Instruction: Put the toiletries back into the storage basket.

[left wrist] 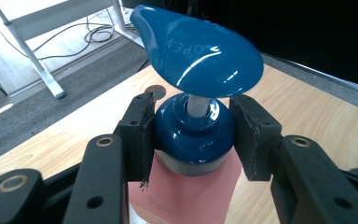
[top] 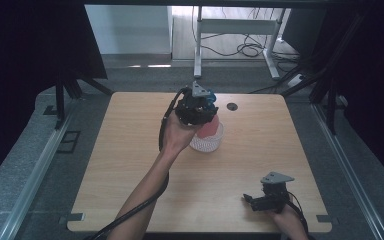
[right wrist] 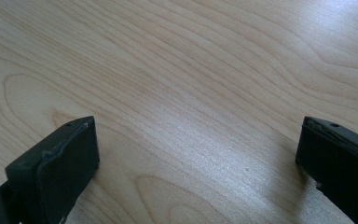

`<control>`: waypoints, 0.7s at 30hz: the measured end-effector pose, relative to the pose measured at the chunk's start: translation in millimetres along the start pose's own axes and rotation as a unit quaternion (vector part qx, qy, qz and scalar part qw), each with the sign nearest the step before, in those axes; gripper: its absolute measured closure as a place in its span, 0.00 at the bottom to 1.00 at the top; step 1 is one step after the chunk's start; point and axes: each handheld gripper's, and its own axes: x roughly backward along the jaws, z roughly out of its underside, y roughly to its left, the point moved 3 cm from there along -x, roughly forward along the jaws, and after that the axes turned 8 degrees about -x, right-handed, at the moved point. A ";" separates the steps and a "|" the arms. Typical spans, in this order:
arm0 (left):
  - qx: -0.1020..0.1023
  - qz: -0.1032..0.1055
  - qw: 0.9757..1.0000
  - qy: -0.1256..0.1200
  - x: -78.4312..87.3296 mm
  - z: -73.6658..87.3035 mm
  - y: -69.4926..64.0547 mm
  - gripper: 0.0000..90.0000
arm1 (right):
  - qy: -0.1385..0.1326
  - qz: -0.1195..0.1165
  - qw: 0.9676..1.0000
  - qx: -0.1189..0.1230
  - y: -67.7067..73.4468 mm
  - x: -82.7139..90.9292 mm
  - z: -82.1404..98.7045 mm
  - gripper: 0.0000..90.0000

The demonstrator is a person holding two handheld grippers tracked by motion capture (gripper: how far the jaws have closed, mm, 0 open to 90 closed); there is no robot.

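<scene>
Left claw (left wrist: 193,135) gripping blue pump collar of pink bottle (left wrist: 186,196). Right claw (right wrist: 196,158) resting wide on counter (right wrist: 191,70), at 5 o'clock.

A light wood-grain counter (top: 130,165) with rounded corners is seen. A white mesh basket (top: 208,142) is set near its middle, and a dark round grommet (top: 232,106) is let into the surface toward the far edge, just beyond the basket
</scene>
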 end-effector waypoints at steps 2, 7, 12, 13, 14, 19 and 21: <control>0.002 -0.004 1.000 -0.001 -3.9 -0.7 1.3 0.59 | 0.000 0.000 1.000 0.001 -0.1 0.0 0.0 0.00; 0.009 -0.013 1.000 0.001 -14.4 1.2 4.5 0.59 | 0.001 -0.001 1.000 0.000 0.1 0.1 0.1 0.00; 0.014 -0.019 1.000 0.002 -20.6 5.2 8.1 0.59 | 0.002 -0.001 1.000 -0.001 0.5 0.2 0.1 0.00; 0.014 -0.020 1.000 0.004 -21.8 6.4 9.3 0.59 | 0.001 -0.002 1.000 0.001 0.5 0.0 0.1 0.00; 0.018 -0.022 1.000 0.003 -24.9 8.4 10.9 0.59 | 0.001 -0.002 1.000 0.001 0.4 -0.1 0.1 0.00; 0.021 -0.023 0.999 0.006 -30.1 12.1 12.0 0.58 | 0.001 -0.002 1.000 0.001 0.5 -0.1 0.1 0.00; 0.022 -0.023 0.999 0.004 -33.1 13.7 11.6 0.58 | 0.001 -0.002 1.000 0.001 0.5 -0.1 0.1 0.00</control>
